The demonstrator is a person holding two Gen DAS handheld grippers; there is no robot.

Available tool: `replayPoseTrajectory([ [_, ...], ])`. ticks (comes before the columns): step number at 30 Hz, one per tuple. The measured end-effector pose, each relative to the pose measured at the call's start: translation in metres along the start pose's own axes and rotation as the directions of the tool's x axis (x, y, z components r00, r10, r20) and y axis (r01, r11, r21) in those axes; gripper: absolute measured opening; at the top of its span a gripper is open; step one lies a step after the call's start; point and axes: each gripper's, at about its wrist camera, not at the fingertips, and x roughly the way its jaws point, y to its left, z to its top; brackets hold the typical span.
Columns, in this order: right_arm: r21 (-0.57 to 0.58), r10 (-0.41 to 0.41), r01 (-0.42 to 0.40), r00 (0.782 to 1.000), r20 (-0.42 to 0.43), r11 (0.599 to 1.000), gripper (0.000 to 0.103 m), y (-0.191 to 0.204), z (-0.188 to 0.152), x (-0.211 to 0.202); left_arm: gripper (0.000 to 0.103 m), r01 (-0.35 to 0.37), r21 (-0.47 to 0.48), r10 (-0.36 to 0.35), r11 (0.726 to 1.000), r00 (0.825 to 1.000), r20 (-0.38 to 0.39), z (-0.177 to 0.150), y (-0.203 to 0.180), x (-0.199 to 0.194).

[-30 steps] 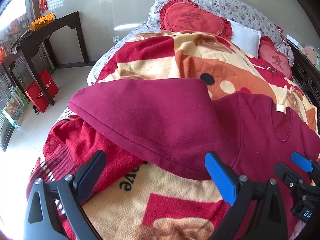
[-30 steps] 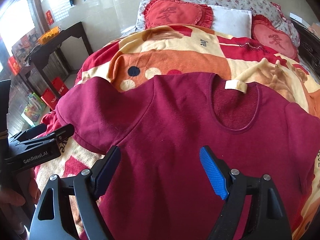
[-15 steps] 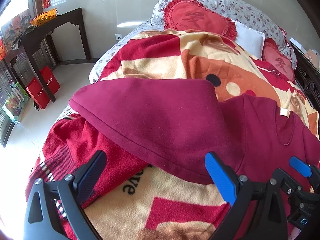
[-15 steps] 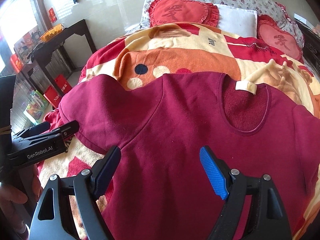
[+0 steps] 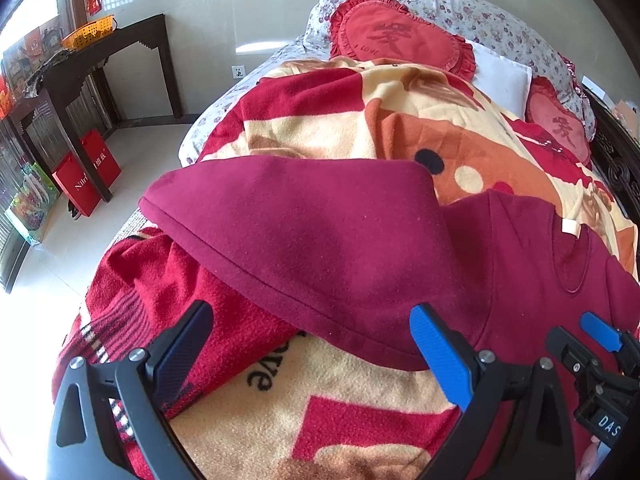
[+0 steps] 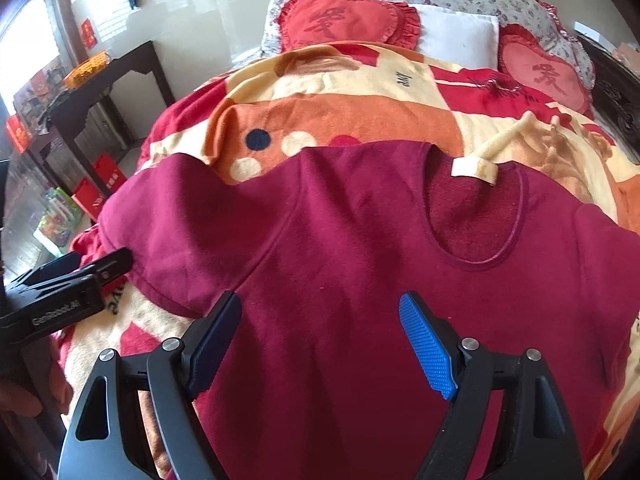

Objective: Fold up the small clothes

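A small maroon sweatshirt (image 6: 360,248) lies flat on the bed, neck hole and white label (image 6: 474,169) toward the pillows. Its left sleeve (image 5: 304,240) spreads out toward the bed's left edge. My left gripper (image 5: 312,344) is open and empty, just short of the sleeve's hem; it also shows in the right wrist view (image 6: 100,268). My right gripper (image 6: 320,332) is open and empty above the shirt's chest; it also shows in the left wrist view (image 5: 600,336).
A red, orange and cream blanket (image 5: 360,128) covers the bed. Red heart cushions (image 6: 336,20) and a white pillow (image 6: 456,36) lie at the head. A dark side table (image 5: 100,52) with a yellow basket and red bags (image 5: 86,172) stands left on the floor.
Both grippers have drawn back a little toward the foot of the bed, and more of the room shows. The sweatshirt has not moved. Both stay open.
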Motion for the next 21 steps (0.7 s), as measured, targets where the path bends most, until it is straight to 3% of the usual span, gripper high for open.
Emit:
replayPoseTrajectory([
  [6,0.033,0.003,-0.003,1.0,-0.012,0.999,0.065,-0.008,-0.001,0.005,0.101,0.011,-0.014,-0.012,1.0,1.0,-0.007,0.004,0.005,0.001],
  [10,0.047,0.015,-0.014,1.0,-0.026,0.999,0.065,-0.01,-0.001,0.009,0.101,0.085,-0.056,-0.086,0.995,0.996,-0.014,0.015,0.022,0.0],
  [14,0.045,0.02,-0.019,0.999,-0.026,0.999,0.065,-0.01,0.0,0.009,0.101,0.16,-0.187,-0.166,0.969,0.986,-0.012,0.035,0.068,0.005],
  [21,0.052,0.051,-0.048,0.998,-0.039,0.997,0.065,-0.008,0.0,0.015,0.095,0.114,-0.42,-0.131,0.9,0.991,-0.012,0.065,0.166,0.047],
])
